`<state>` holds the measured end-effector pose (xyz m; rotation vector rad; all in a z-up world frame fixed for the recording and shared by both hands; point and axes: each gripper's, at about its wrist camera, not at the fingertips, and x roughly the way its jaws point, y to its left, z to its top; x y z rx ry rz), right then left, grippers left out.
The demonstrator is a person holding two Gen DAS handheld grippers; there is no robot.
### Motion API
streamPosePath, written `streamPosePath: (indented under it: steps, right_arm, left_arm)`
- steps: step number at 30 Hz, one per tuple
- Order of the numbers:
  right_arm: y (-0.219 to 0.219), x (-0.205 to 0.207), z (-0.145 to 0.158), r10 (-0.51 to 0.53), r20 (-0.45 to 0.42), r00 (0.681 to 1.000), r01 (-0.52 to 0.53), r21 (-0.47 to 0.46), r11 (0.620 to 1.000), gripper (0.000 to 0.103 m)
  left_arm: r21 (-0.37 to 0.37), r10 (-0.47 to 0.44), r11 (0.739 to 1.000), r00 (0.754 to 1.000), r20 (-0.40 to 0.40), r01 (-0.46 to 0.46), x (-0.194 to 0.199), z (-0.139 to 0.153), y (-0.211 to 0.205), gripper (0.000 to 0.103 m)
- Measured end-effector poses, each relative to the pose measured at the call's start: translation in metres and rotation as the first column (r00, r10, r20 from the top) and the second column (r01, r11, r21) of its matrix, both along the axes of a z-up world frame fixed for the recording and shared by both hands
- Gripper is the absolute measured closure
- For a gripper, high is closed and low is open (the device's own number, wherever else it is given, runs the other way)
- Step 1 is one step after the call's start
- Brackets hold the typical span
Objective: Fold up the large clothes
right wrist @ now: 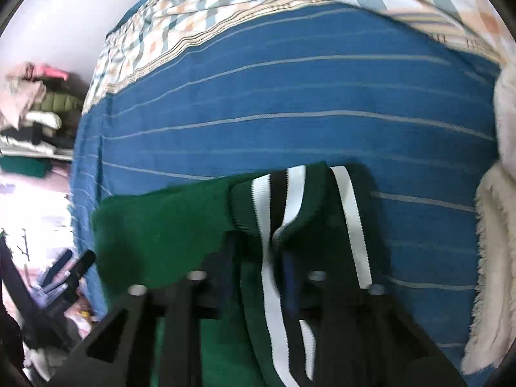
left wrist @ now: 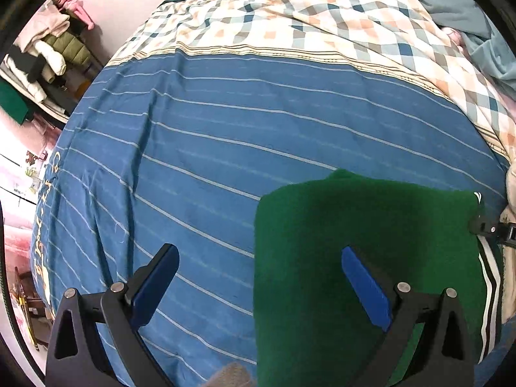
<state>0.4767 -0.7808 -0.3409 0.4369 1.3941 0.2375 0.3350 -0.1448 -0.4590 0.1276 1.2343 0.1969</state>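
A green garment with white and black striped trim lies folded on the blue striped bed sheet. My left gripper is open and empty, hovering over the garment's left edge. My right gripper is shut on the garment's striped trim; the green cloth bunches around its blue pads. The right gripper also shows at the garment's far right corner in the left wrist view. The left gripper shows at lower left in the right wrist view.
A checked quilt lies bunched at the bed's far end. A white fluffy blanket sits at the right edge. Stacked clothes fill a shelf beyond the bed's left side.
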Motion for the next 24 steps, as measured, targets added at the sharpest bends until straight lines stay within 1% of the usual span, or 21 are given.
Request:
streamPosePath:
  steps: [1,2,3,4,6,7,8,9,10,12,13,14,15,16,17,18,20,22,23,24]
  right_arm:
    - [0.002,-0.003,0.009,-0.012,0.032,0.999,0.013,-0.043,0.999,0.095]
    - [0.0,-0.004,0.017,-0.034,0.055,0.998,0.037,-0.067,0.997,0.095]
    - [-0.007,-0.005,0.023,-0.077,0.076,0.994,0.082,-0.07,0.994,0.095]
    - [-0.015,-0.006,0.028,-0.121,0.093,0.988,0.128,-0.069,0.989,0.099]
    - [-0.028,-0.006,0.028,-0.161,0.089,0.983,0.172,-0.132,0.976,0.101]
    - [-0.037,-0.004,0.015,-0.193,0.043,0.98,0.196,-0.085,0.977,0.1]
    - [-0.041,-0.002,0.001,-0.197,-0.02,0.98,0.196,-0.031,0.98,0.1]
    - [-0.041,-0.001,-0.005,-0.181,-0.042,0.983,0.181,-0.005,0.984,0.1]
    - [-0.043,-0.001,-0.006,-0.157,-0.045,0.987,0.158,0.032,0.987,0.097]
    - [-0.047,-0.005,0.001,-0.124,-0.047,0.991,0.127,0.063,0.99,0.083]
    - [-0.051,-0.009,0.007,-0.108,-0.034,0.994,0.11,0.078,0.991,0.052]
    - [-0.055,-0.014,0.013,-0.098,-0.006,0.995,0.099,0.09,0.991,0.015]
    - [-0.059,-0.02,0.018,-0.086,0.02,0.996,0.083,0.105,0.991,0.006]
    - [-0.061,-0.026,0.019,-0.063,0.035,0.997,0.058,0.132,0.99,0.005]
    - [-0.06,-0.03,0.018,-0.032,0.031,0.999,0.027,0.148,0.989,0.005]
    - [-0.057,-0.033,0.011,0.019,0.011,1.0,-0.021,0.159,0.987,0.005]
    - [-0.049,-0.035,-0.015,0.098,-0.051,0.994,-0.088,0.164,0.983,0.005]
    - [-0.043,-0.034,-0.041,0.147,-0.112,0.983,-0.131,0.142,0.981,0.004]
    - [-0.041,-0.034,-0.06,0.165,-0.146,0.975,-0.142,0.156,0.977,0.004]
    - [-0.041,-0.033,-0.073,0.173,-0.172,0.97,-0.134,0.22,0.966,0.004]
  left_arm:
    - [0.0,-0.003,1.0,1.0,-0.006,0.003,-0.001,-0.001,0.0,0.0]
    - [-0.002,-0.006,1.0,1.0,-0.012,0.006,-0.002,-0.002,0.0,0.0]
    - [-0.004,-0.008,1.0,1.0,-0.014,0.008,-0.004,-0.003,0.0,0.0]
    - [-0.007,-0.008,1.0,1.0,-0.017,0.008,-0.004,-0.004,0.0,0.0]
    - [-0.008,-0.002,1.0,1.0,-0.024,0.001,-0.006,-0.005,0.001,0.0]
    - [-0.007,0.0,1.0,1.0,-0.028,0.0,-0.007,-0.005,0.001,0.0]
    - [-0.008,0.002,1.0,1.0,-0.031,-0.002,-0.009,-0.006,0.003,0.0]
    - [-0.01,0.006,1.0,0.999,-0.033,-0.006,-0.01,-0.005,0.004,0.0]
    - [-0.018,0.013,1.0,0.999,-0.033,-0.014,-0.013,-0.004,0.008,0.0]
    - [-0.042,0.031,0.999,0.999,-0.028,-0.032,-0.02,-0.001,0.016,0.0]
    - [-0.071,0.05,0.996,0.999,-0.021,-0.052,-0.029,0.001,0.025,0.0]
    - [-0.106,0.066,0.992,0.998,-0.013,-0.067,-0.038,0.003,0.032,0.0]
    - [-0.141,0.083,0.987,0.997,-0.01,-0.083,-0.047,0.003,0.039,0.0]
    - [-0.168,0.1,0.981,0.995,-0.016,-0.101,-0.056,0.001,0.044,0.0]
    - [-0.197,0.112,0.974,0.993,-0.026,-0.115,-0.062,-0.001,0.048,0.0]
    - [-0.238,0.119,0.963,0.992,-0.036,-0.124,-0.07,-0.005,0.051,0.0]
    - [-0.32,0.115,0.938,0.991,-0.066,-0.13,-0.082,-0.018,0.053,0.0]
    - [-0.424,0.099,0.897,0.991,-0.087,-0.127,-0.088,-0.033,0.053,0.0]
    - [-0.46,0.089,0.88,0.993,-0.083,-0.117,-0.089,-0.039,0.053,0.0]
    - [-0.485,0.075,0.868,0.994,-0.084,-0.107,-0.089,-0.044,0.051,0.0]
